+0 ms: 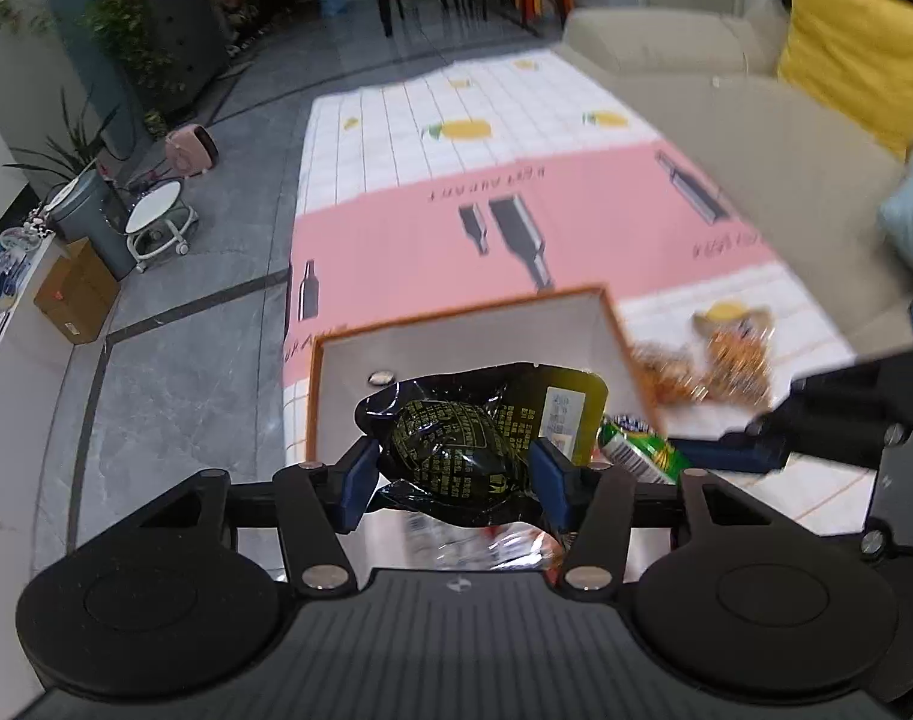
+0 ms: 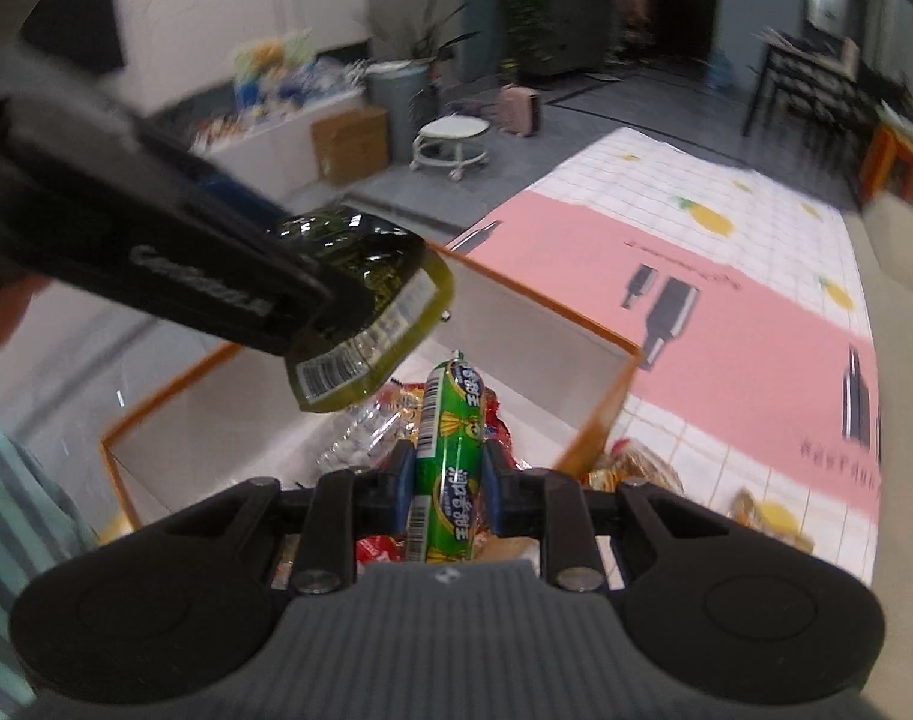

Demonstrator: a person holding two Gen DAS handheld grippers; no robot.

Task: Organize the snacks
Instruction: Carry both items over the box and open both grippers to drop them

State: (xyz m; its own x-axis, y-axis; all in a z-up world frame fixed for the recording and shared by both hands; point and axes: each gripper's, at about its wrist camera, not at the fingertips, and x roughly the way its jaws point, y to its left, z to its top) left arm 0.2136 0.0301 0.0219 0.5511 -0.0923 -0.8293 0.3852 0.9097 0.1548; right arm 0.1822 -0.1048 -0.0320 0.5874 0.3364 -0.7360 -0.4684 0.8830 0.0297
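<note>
From the left wrist camera, the left gripper (image 1: 453,468) holds a dark packet (image 1: 462,450) with yellow writing on it. The two blue pads (image 1: 360,474) press on the round lump of the packet, one on each side, so the jaws are pinching it. The packet hangs over an orange box (image 1: 336,384) with white walls inside. The flat top of the packet, with a white label, pokes up past the pads. Under the gripper more snack wrappers (image 1: 492,546) show, red and white, but they are blurry. On the right, the right gripper (image 1: 750,450) comes in from the side with a green snack stick (image 1: 636,450) at its tip. Past the box edge, some orange snack bags (image 1: 714,360) lie on a pink and white mat (image 1: 432,234) with bottles and lemons drawn on it. A beige sofa (image 1: 726,96) with a yellow cushion (image 1: 852,42) stands beside the mat.

From the right wrist camera, the right gripper (image 2: 448,480) has its jaws pressed close on the green snack stick (image 2: 450,456). The stick points away from the camera and is held above the orange box (image 2: 600,432). Red and clear snack wrappers (image 2: 384,432) lie in the box below it. The left gripper (image 2: 336,294) reaches in from the upper left with the dark packet (image 2: 372,324), which hangs over the box too, just beside the stick's far end. A striped sleeve (image 2: 6,516) shows at the left edge. The pink and white mat (image 2: 756,312) lies on the right.
</note>
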